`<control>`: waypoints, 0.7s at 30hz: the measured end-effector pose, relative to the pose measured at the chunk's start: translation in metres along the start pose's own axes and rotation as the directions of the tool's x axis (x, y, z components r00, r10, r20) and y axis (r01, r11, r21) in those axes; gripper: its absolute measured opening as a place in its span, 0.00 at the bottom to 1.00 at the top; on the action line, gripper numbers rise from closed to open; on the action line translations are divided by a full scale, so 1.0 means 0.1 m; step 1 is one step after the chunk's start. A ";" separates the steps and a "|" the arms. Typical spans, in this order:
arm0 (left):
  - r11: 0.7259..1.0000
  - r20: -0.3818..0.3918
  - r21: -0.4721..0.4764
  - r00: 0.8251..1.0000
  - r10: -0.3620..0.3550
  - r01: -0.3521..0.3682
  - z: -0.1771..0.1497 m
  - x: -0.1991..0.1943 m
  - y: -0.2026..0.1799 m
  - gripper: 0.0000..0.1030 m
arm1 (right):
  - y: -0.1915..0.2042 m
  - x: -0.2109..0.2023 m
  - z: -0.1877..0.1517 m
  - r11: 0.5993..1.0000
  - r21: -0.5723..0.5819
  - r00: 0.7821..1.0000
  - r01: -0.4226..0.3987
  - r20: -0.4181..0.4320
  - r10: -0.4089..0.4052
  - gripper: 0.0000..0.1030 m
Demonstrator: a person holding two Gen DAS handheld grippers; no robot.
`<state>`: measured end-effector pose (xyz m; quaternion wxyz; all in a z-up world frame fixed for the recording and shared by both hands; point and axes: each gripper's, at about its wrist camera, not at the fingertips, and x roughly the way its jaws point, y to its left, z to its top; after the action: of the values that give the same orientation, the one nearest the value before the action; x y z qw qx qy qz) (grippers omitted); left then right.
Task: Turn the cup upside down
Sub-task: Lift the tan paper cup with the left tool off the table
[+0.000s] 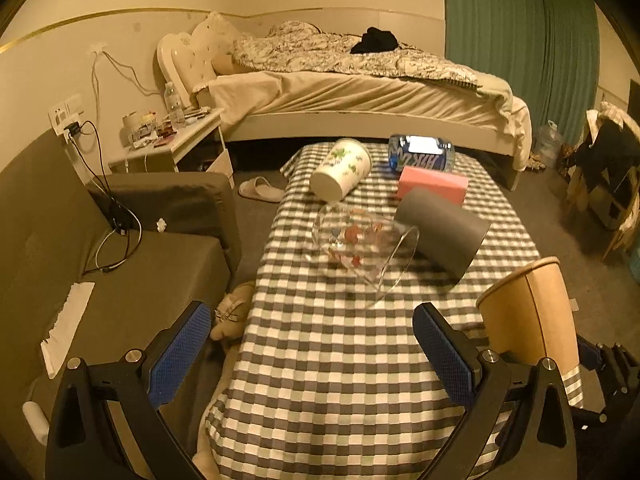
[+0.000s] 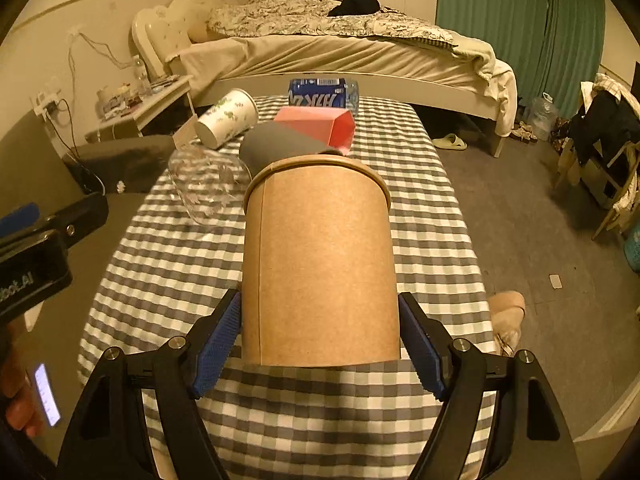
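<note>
A tan paper cup [image 2: 320, 264] sits between the blue pads of my right gripper [image 2: 320, 340], which is shut on its base end; its rim points away from me over the checked table [image 2: 168, 264]. The cup also shows in the left wrist view [image 1: 532, 316], at the right, tilted. My left gripper [image 1: 312, 352] is open and empty above the near end of the table [image 1: 320, 360]. Its body shows at the left edge of the right wrist view [image 2: 40, 248].
On the table lie a clear glass cup [image 1: 360, 248] on its side, a grey cup [image 1: 440, 232], a white printed cup [image 1: 340, 174], a pink box [image 1: 432, 184] and a blue bottle [image 1: 420, 156]. A sofa [image 1: 120, 280] stands left, a bed [image 1: 360, 92] behind.
</note>
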<state>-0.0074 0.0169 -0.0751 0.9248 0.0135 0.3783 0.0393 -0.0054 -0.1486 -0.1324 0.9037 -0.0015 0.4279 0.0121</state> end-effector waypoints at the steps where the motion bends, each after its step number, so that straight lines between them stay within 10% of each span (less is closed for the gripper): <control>1: 1.000 -0.008 0.004 1.000 0.000 0.000 -0.02 0.04 -0.01 1.00 | 0.00 0.05 -0.01 1.000 -0.001 1.000 -0.002 -0.007 0.002 0.74; 21: 1.000 -0.010 -0.011 1.000 -0.006 0.006 -0.01 0.07 -0.10 1.00 | -0.13 0.17 -0.02 0.999 0.027 0.999 -0.024 -0.025 0.025 0.86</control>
<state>-0.0029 0.0076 -0.0812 0.9230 0.0070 0.3827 0.0389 0.0043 -0.1617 -0.1469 0.8979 0.0154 0.4396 0.0175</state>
